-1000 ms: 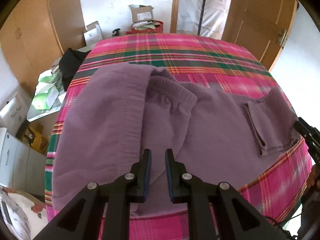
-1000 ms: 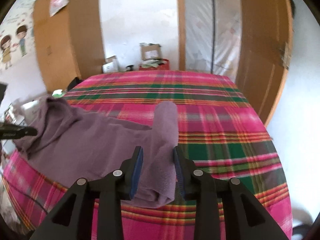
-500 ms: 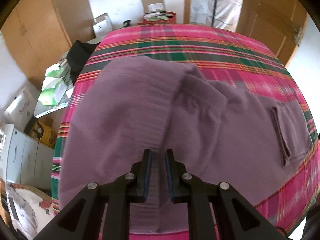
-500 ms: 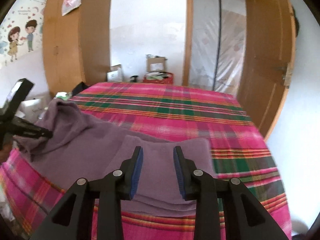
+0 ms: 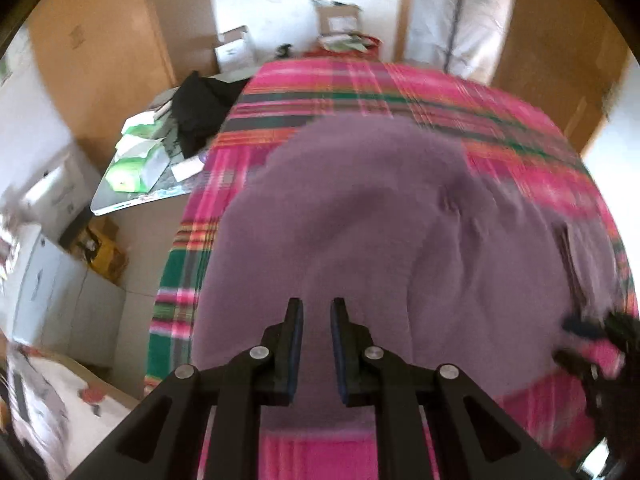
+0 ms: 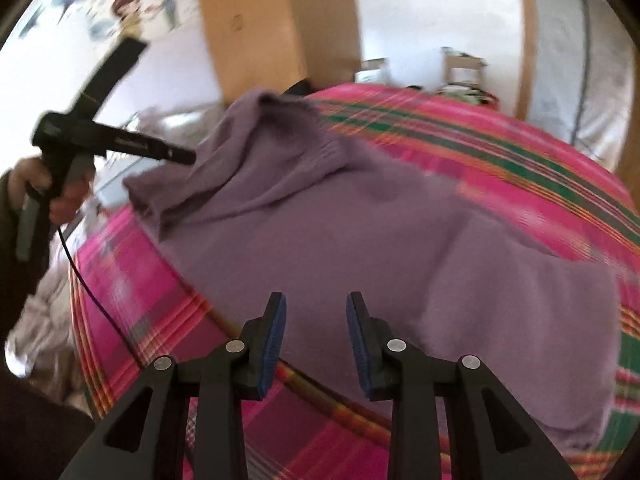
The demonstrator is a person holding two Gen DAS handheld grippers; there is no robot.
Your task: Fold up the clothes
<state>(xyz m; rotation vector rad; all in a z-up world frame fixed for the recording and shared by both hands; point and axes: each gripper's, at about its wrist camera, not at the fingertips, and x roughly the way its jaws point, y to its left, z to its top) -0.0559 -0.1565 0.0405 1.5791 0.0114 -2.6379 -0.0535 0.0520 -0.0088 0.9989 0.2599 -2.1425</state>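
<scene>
Underneath, soft rumpled purple knit garment [image 5: 360,240] on plaid blanket [image 6: 520,152]; both grippers released, empty.

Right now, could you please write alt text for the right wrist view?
A purple garment lies spread on a pink plaid bedspread, with the right gripper open above its near edge. At left, a hand holds the left gripper, whose tip meets the garment's bunched corner.

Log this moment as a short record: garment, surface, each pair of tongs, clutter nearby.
garment: purple sweater, spread out, one side bunched up
surface: pink plaid blanket under it
left tongs: narrow gap, nothing between, over the sweater
right tongs: open, empty, above the sweater's near edge
clutter: black cloth and green-white packets beside the bed
</scene>
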